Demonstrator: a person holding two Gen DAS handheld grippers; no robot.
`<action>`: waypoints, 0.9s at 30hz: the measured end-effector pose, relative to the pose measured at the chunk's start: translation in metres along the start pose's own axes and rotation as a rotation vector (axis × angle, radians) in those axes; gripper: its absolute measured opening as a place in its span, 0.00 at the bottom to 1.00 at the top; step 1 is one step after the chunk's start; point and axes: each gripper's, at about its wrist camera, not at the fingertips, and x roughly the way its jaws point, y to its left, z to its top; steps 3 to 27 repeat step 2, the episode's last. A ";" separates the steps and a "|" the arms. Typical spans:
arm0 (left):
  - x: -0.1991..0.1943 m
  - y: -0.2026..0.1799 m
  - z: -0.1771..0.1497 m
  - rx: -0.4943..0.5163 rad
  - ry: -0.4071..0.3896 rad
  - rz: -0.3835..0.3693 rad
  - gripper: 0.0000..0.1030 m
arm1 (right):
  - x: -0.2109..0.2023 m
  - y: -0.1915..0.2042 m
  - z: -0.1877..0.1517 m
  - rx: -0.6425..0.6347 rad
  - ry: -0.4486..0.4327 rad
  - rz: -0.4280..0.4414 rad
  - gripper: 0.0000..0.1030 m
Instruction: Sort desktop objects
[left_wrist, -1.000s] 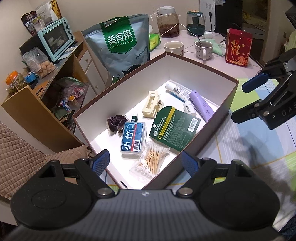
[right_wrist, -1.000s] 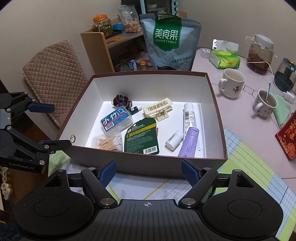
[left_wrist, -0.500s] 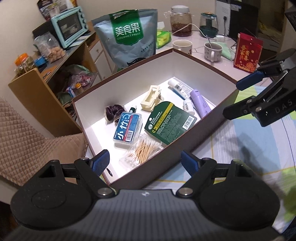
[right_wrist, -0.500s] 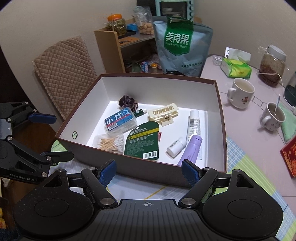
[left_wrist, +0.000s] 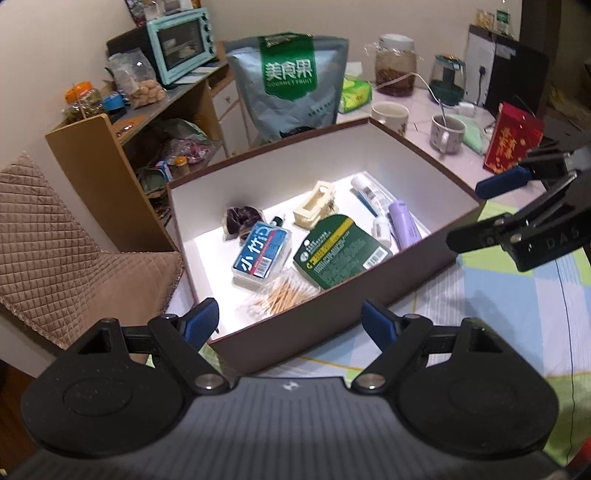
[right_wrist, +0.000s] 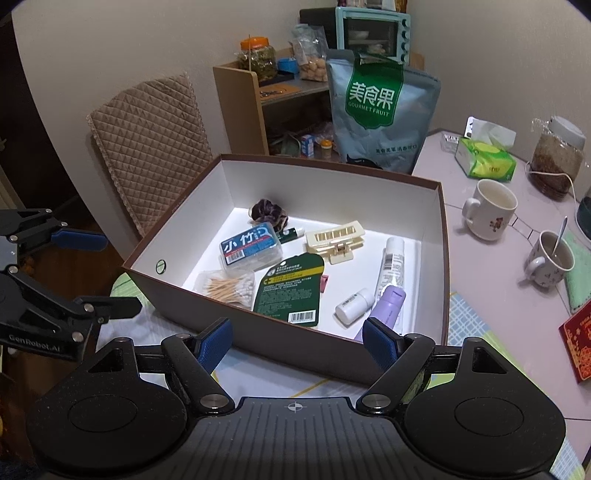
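A brown box (left_wrist: 332, 325) with a white inside holds a blue floss case (left_wrist: 260, 254), a green packet (left_wrist: 340, 251), cotton swabs (left_wrist: 280, 295), a cream hair clip (left_wrist: 314, 206), a purple tube (left_wrist: 404, 229), a white tube (left_wrist: 369, 190), a small white bottle (left_wrist: 380, 230) and a dark scrunchie (left_wrist: 240, 218). My left gripper (left_wrist: 290, 321) hangs open and empty over the box's near left corner. My right gripper (right_wrist: 298, 338) is open and empty before the near wall of the box (right_wrist: 295, 347). Each gripper shows in the other's view, the right gripper (left_wrist: 480, 210) and the left gripper (right_wrist: 103, 273).
Behind the box stands a big grey snack bag (left_wrist: 288, 85). Two mugs (left_wrist: 389, 116) (left_wrist: 447, 133), a red packet (left_wrist: 513, 142), a tissue pack (right_wrist: 484, 162) and a jar (right_wrist: 557, 162) sit on the table to the right. A quilted chair cushion (left_wrist: 74, 251) and a wooden shelf (right_wrist: 240, 99) are on the left.
Both grippers have drawn back and up from the box, so it sits farther off in both views. Both stay open and empty; the box's contents have not moved.
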 end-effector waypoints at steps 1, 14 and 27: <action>-0.003 -0.001 0.000 -0.001 -0.010 0.007 0.79 | -0.001 0.000 0.000 -0.002 -0.003 0.003 0.78; -0.005 -0.001 0.001 0.000 -0.018 0.016 0.79 | -0.002 0.000 -0.001 -0.003 -0.005 0.005 0.78; -0.005 -0.001 0.001 0.000 -0.018 0.016 0.79 | -0.002 0.000 -0.001 -0.003 -0.005 0.005 0.78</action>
